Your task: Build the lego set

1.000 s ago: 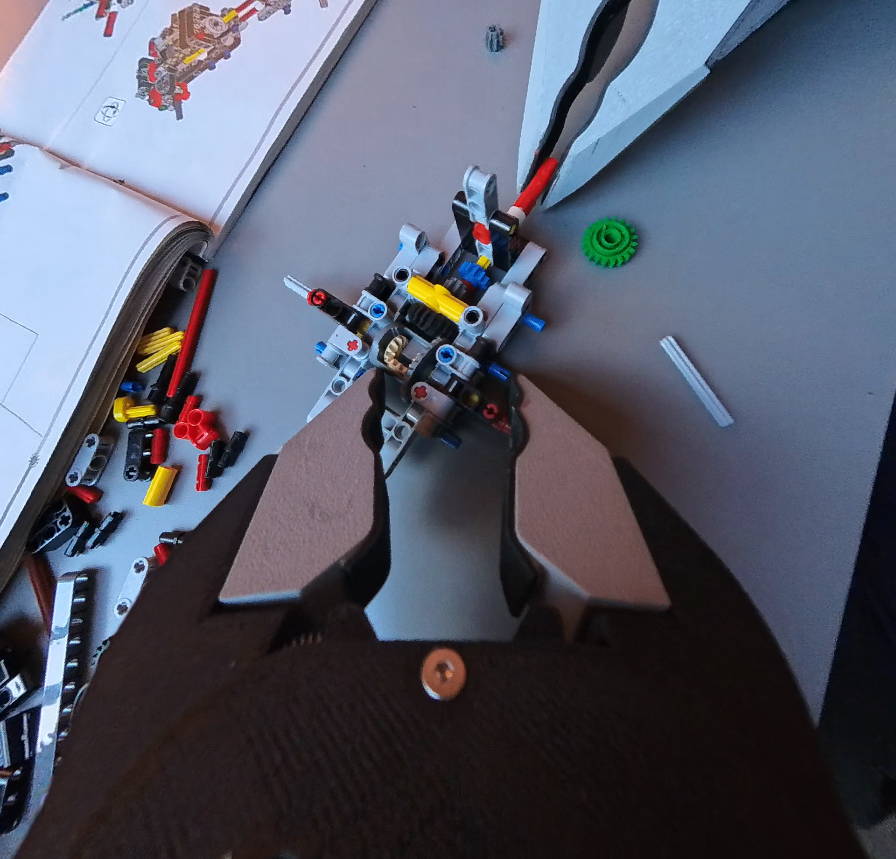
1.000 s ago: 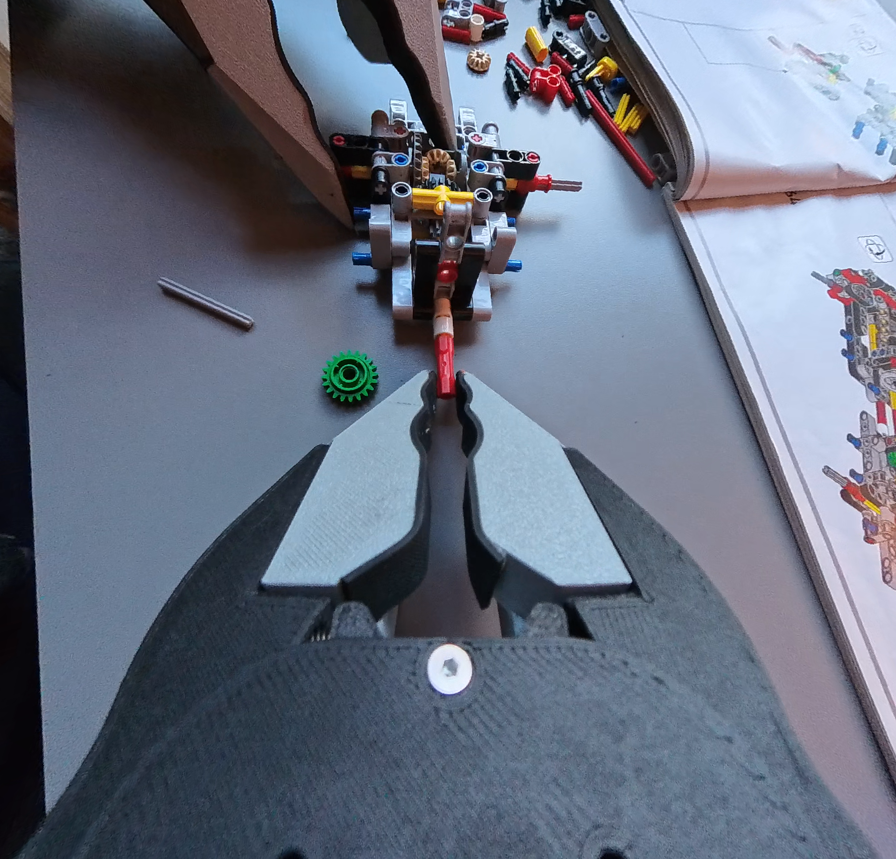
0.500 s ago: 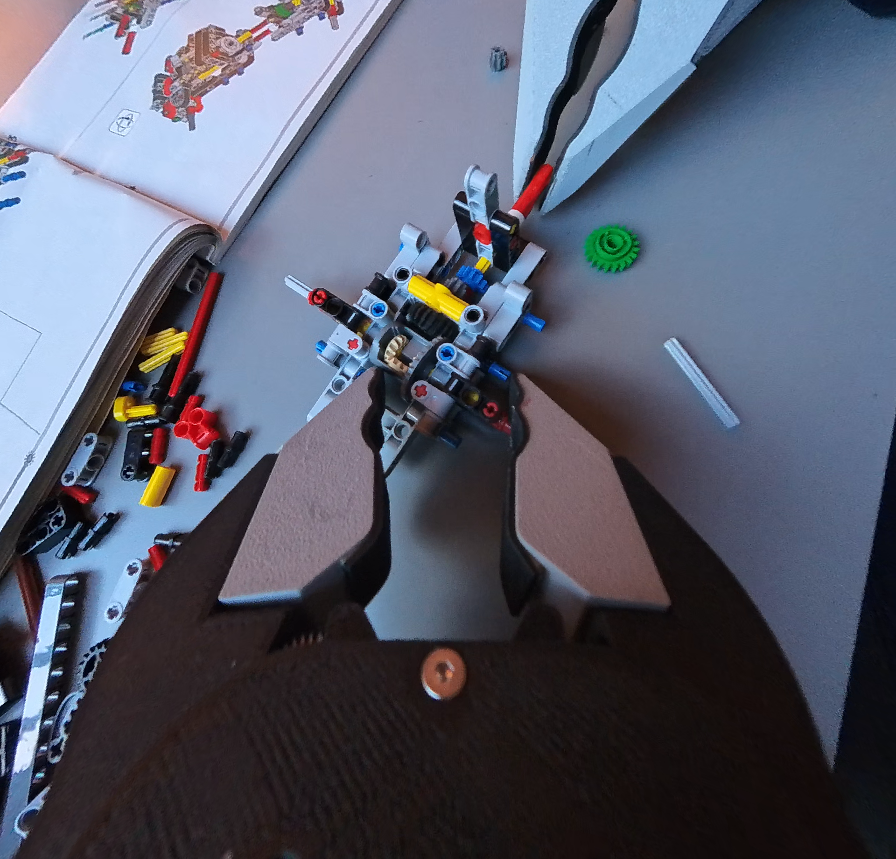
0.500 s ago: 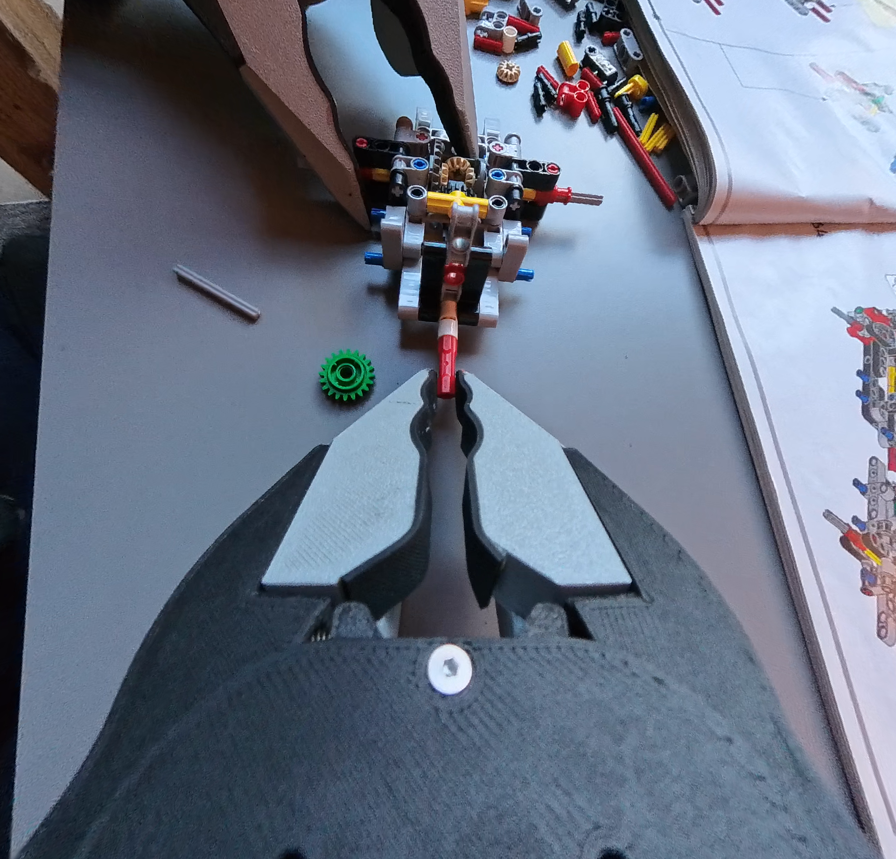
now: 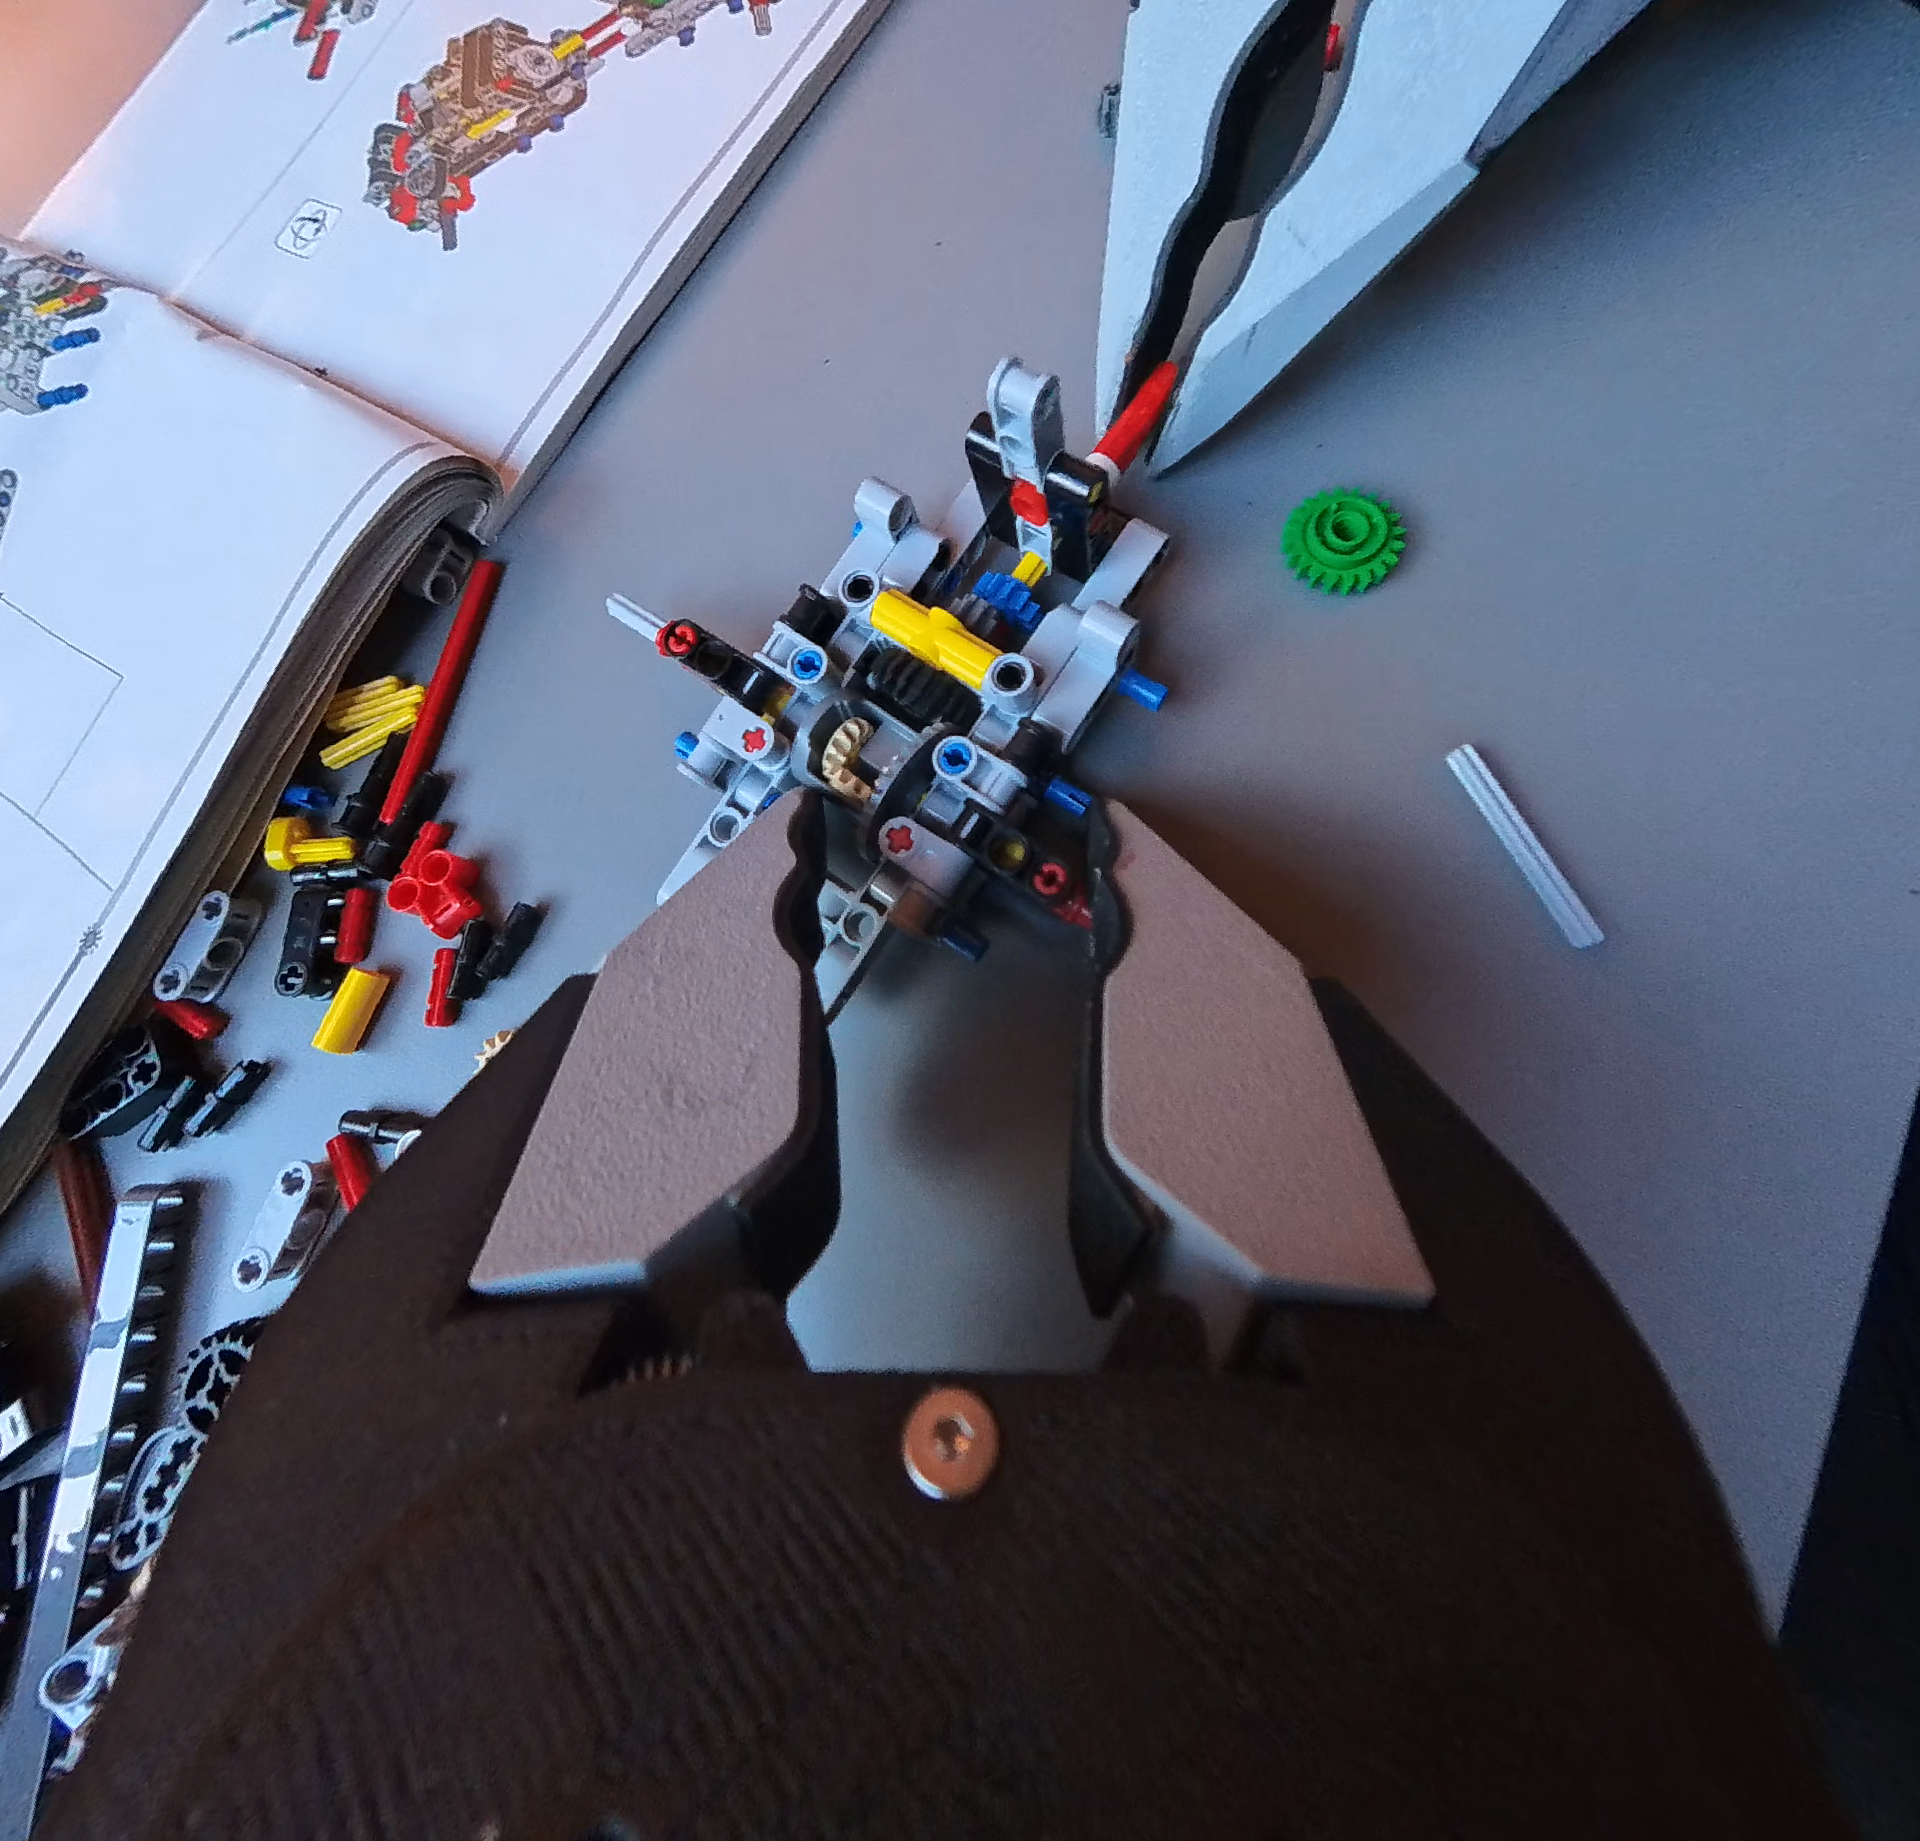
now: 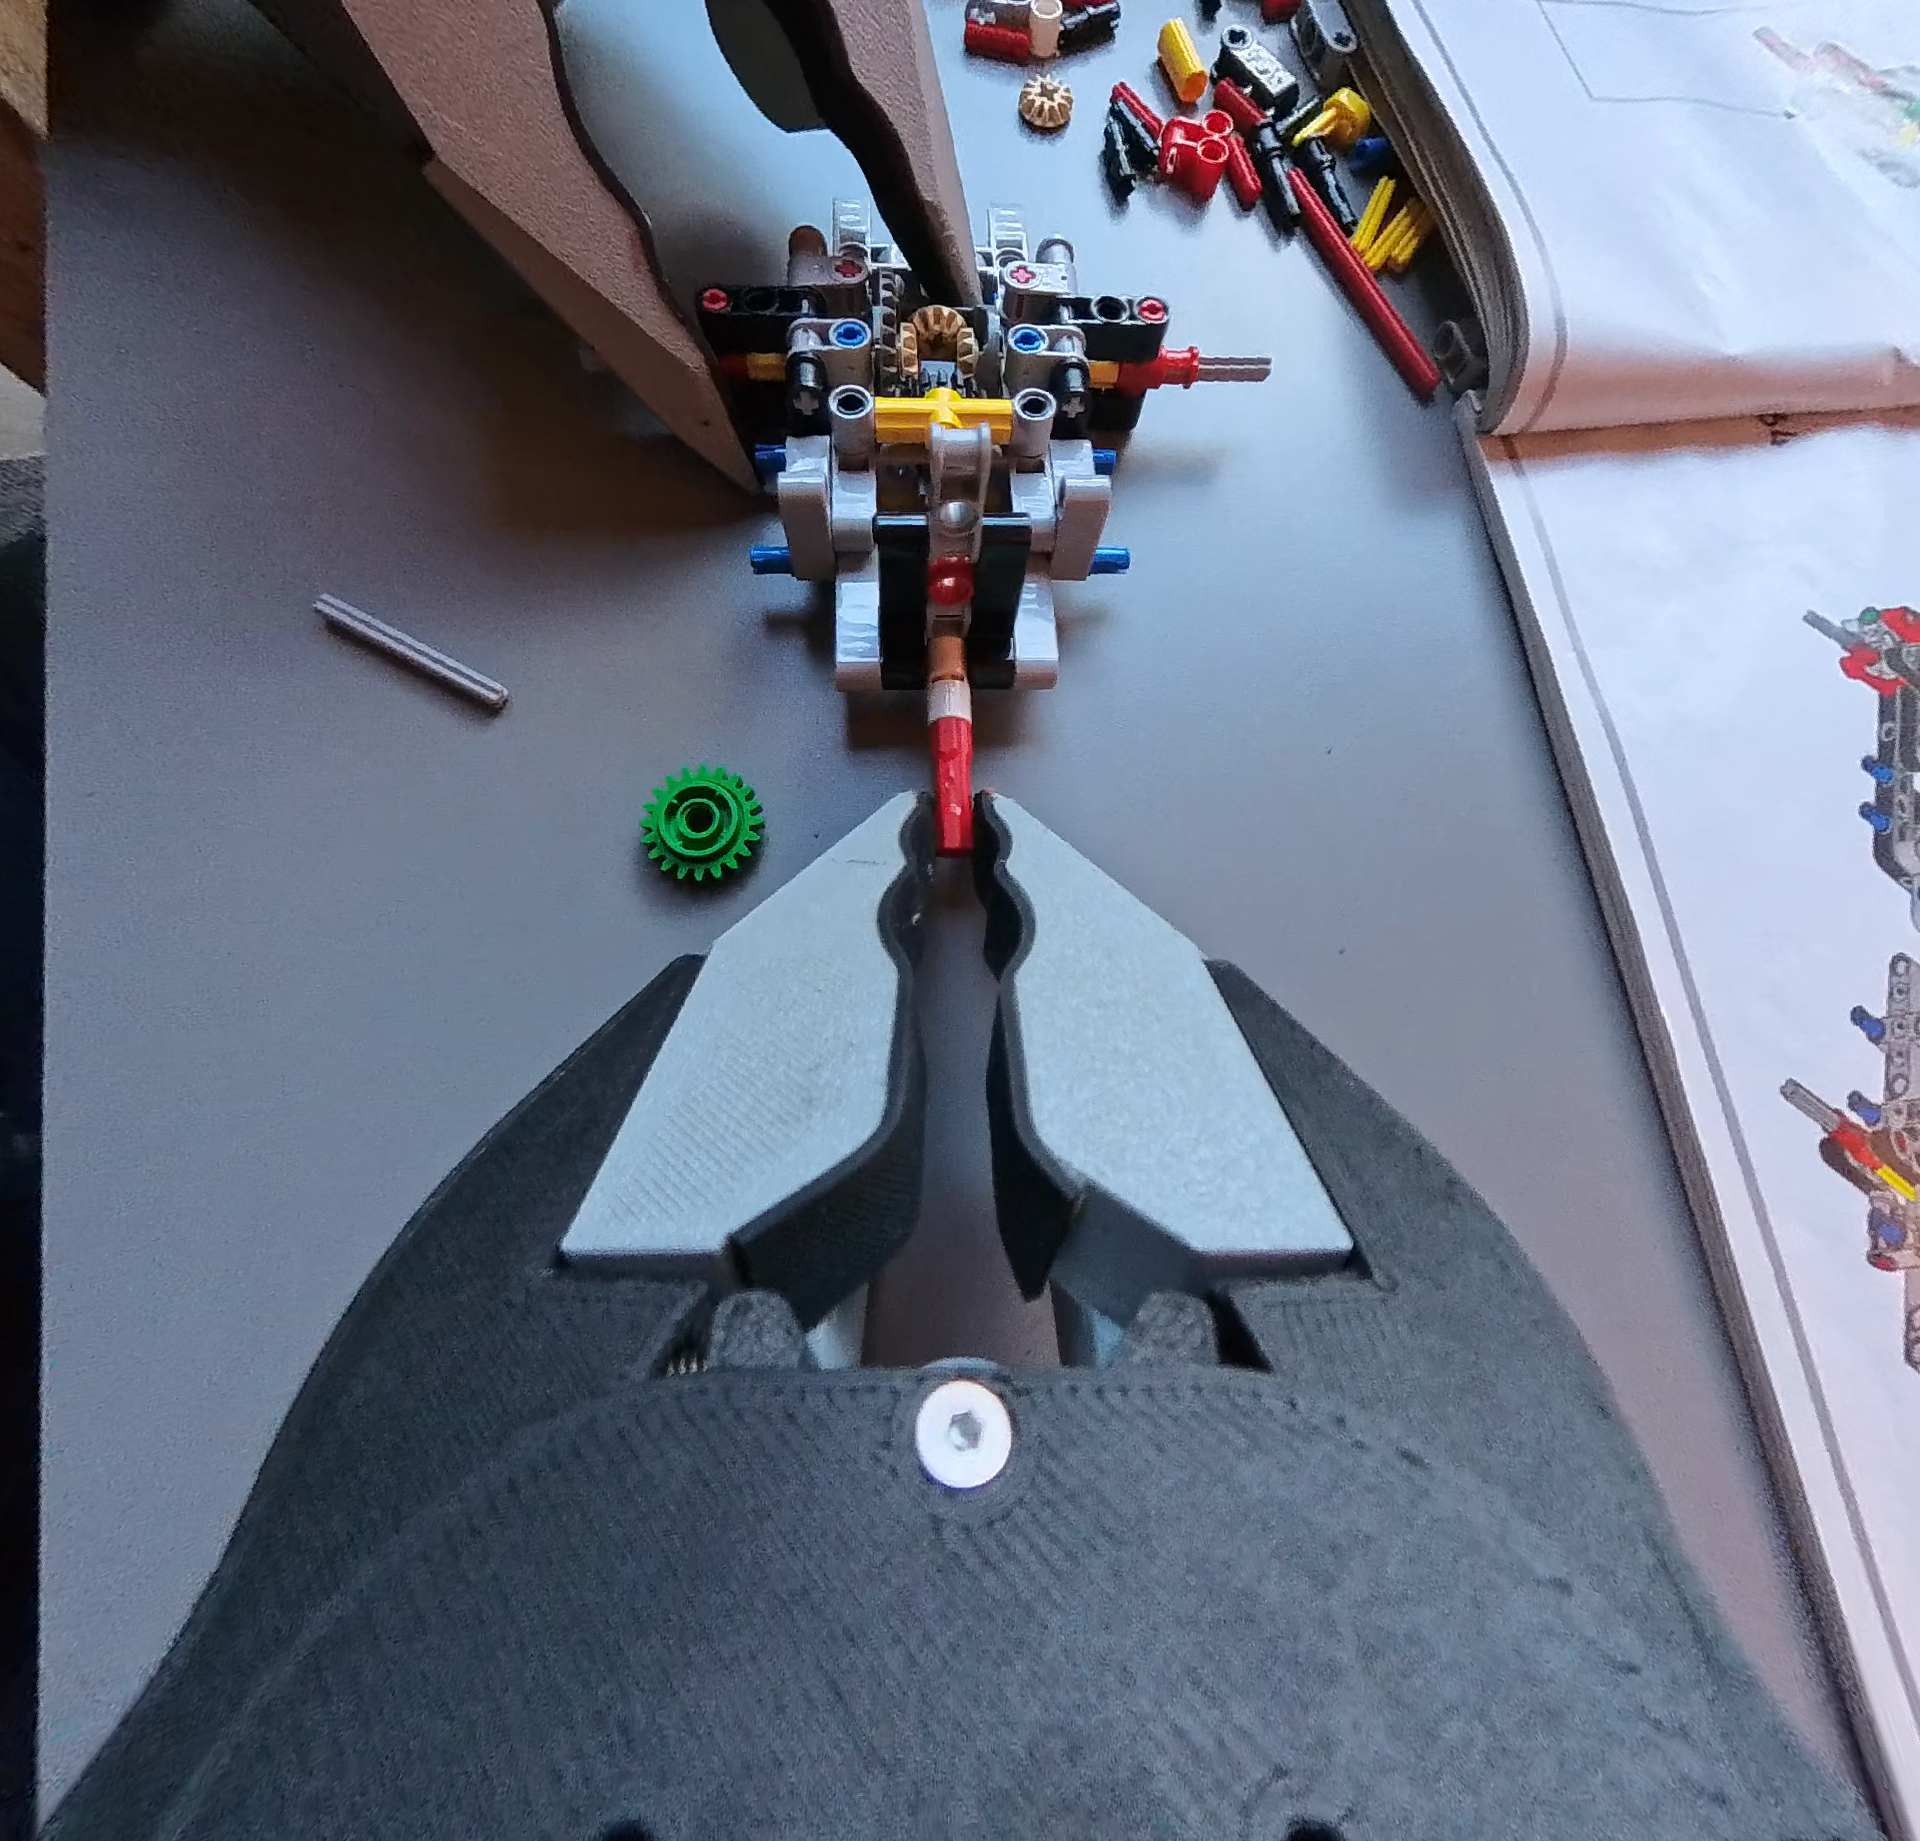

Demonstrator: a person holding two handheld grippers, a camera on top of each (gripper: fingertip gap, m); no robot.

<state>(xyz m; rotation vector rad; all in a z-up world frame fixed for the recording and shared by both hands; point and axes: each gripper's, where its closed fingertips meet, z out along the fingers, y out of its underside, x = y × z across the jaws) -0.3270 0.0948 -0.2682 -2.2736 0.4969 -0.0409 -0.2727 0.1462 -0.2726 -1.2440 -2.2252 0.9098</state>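
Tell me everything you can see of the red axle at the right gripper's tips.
The red axle is a thin, glossy plastic rod lying level just above the grey table. Its near end is pinched between the right gripper's pads; its far end runs through white and brown sleeves into the brick assembly, which the left gripper clamps.

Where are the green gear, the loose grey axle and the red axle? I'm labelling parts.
green gear (image 6: 701, 822): right wrist view, its hub.
grey axle (image 6: 410, 651): right wrist view, mid-length.
red axle (image 6: 951, 763): right wrist view, the shaft ahead of the fingertips.
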